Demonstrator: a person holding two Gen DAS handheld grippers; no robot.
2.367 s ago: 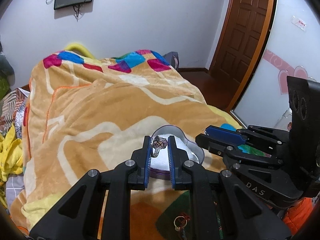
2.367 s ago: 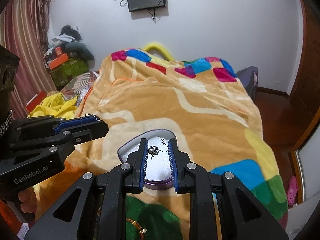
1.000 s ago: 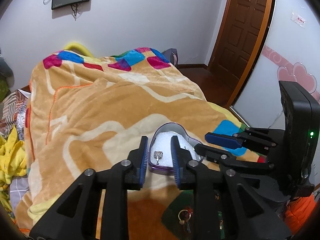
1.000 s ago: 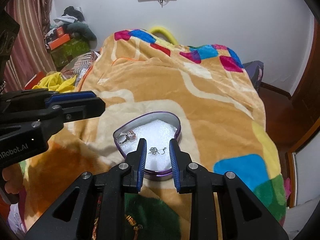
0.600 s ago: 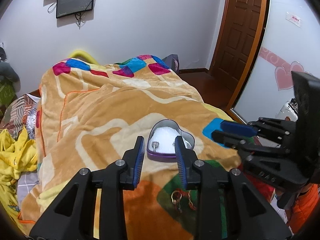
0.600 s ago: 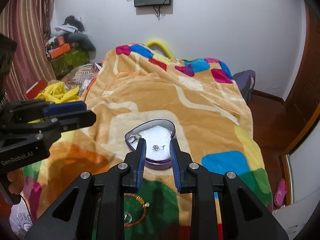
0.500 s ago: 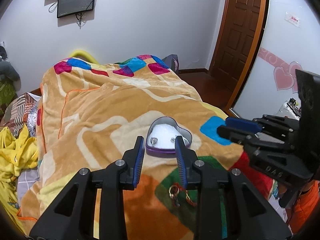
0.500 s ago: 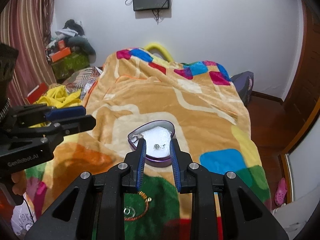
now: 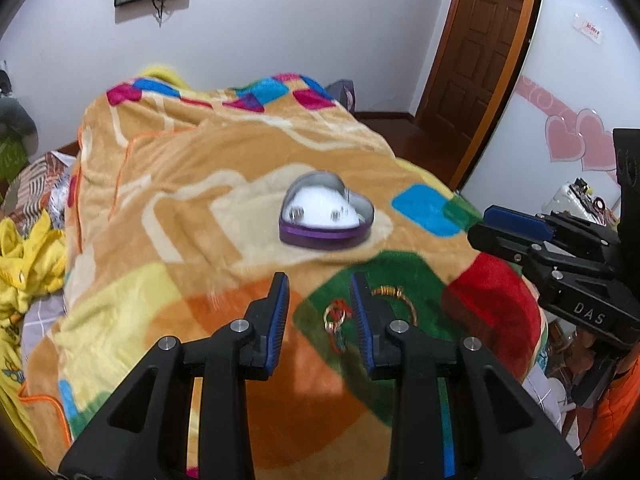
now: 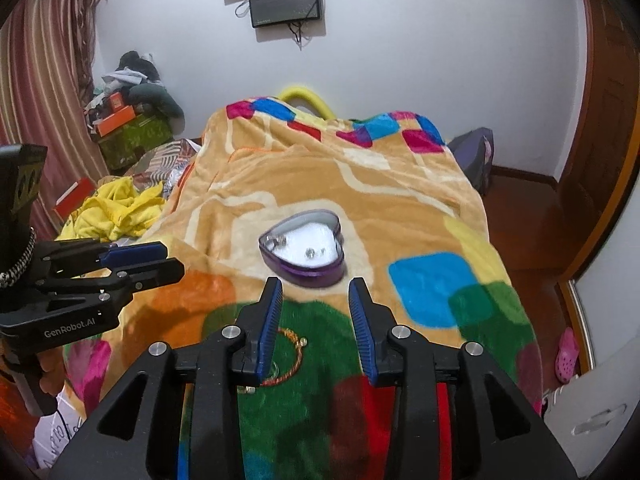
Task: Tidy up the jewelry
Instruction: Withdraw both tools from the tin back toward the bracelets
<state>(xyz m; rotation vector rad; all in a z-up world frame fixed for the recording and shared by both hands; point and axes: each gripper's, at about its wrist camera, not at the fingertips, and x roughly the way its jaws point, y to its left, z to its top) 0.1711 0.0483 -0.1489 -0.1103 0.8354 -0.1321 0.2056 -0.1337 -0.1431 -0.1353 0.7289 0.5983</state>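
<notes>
A purple heart-shaped box (image 9: 326, 216) with a white lining sits on the blanket; it also shows in the right wrist view (image 10: 304, 254). Two small silver pieces lie inside it (image 10: 282, 241) (image 10: 310, 254). A gold bracelet (image 9: 390, 293) and a ring with red thread (image 9: 335, 316) lie on the green patch near me; the bracelet shows in the right wrist view (image 10: 294, 342). My left gripper (image 9: 320, 304) is open and empty, above the ring. My right gripper (image 10: 314, 312) is open and empty, short of the box.
The bed is covered by an orange patterned blanket (image 9: 200, 168). Yellow clothes (image 10: 116, 208) lie at the left. A wooden door (image 9: 484, 48) stands at the right. The blanket's near edge drops off by the red patch (image 9: 492, 300).
Both grippers let their jewelry go into the box, then drew back and up. The box now lies farther away, and the bracelet and ring have come into view.
</notes>
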